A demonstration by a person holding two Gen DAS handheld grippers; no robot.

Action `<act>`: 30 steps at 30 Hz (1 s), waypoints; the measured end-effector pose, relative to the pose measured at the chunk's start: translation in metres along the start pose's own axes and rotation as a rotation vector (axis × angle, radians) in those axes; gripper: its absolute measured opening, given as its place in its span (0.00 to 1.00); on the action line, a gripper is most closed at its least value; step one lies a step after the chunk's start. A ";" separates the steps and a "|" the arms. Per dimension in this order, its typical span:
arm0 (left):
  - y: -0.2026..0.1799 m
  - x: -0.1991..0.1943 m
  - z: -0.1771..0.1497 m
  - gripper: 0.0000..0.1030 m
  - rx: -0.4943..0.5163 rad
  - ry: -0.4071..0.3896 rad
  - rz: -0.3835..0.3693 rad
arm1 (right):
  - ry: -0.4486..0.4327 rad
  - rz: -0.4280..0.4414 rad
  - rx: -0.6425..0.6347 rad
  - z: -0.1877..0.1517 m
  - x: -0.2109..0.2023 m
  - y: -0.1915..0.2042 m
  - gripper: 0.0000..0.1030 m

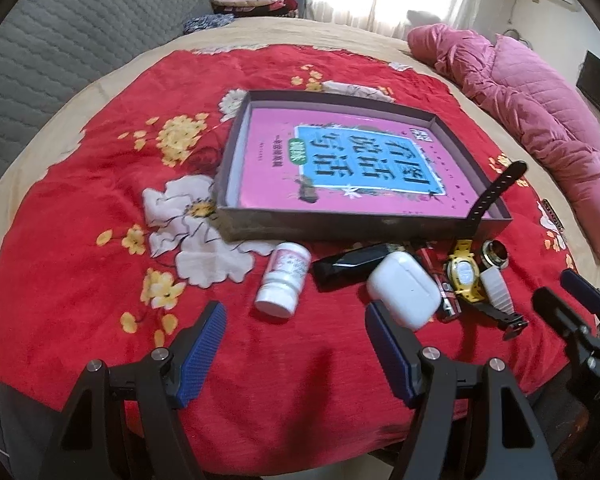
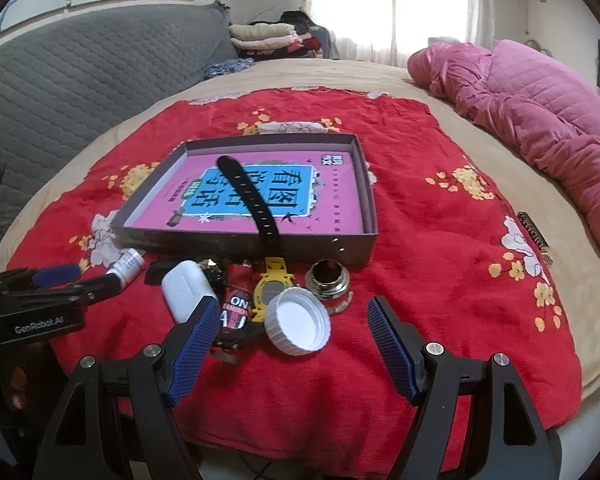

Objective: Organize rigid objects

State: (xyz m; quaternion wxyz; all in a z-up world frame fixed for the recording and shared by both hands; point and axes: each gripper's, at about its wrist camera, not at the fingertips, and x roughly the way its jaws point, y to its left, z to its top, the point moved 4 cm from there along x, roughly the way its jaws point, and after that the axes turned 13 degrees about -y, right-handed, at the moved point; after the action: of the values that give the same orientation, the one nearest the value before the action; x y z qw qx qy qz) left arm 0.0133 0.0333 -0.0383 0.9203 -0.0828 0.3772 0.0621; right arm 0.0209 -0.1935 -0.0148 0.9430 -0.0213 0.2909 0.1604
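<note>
The landmark here is the shallow box, which lies on the red blanket with a pink book flat inside it. All the loose small things lie in a row just beside the near wall of the box, between that wall and the two grippers.

The left gripper has its jaws spread wide and holds nothing. The white pill bottle lies on its side ahead of it, between the lines of the two fingers, with its long axis pointing roughly from the jaws toward the near wall of the box. The white earbud case lies just beside the tip of the inner finger.

The right gripper is also spread and empty. The white cap lies, hollow side up, between its fingertips, nearer to this gripper than any other thing. Just behind the cap, toward the box, are the small glass jar and the yellow watch, whose black strap rises over the near wall of the box.

In my judgement the right gripper is the nearer to a grasp: the cap is already inside its opening.
</note>
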 end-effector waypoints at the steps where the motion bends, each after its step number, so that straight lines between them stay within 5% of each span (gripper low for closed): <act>1: 0.003 0.000 -0.001 0.69 -0.005 0.004 0.004 | 0.000 -0.006 0.005 0.000 0.000 -0.002 0.75; 15: 0.024 0.017 -0.007 0.69 -0.025 0.050 0.031 | 0.044 -0.115 -0.008 -0.006 0.007 -0.039 0.75; 22: 0.021 0.023 -0.003 0.69 -0.005 0.038 0.023 | 0.106 -0.078 0.011 -0.017 0.018 -0.040 0.75; 30: 0.019 0.032 -0.004 0.68 -0.001 0.051 0.004 | 0.160 -0.036 -0.107 -0.027 0.026 -0.011 0.75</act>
State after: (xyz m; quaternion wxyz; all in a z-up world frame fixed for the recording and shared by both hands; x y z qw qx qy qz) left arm 0.0298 0.0529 -0.0653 0.9103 -0.0839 0.4005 0.0619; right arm 0.0302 -0.1997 -0.0523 0.9169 -0.0895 0.3561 0.1563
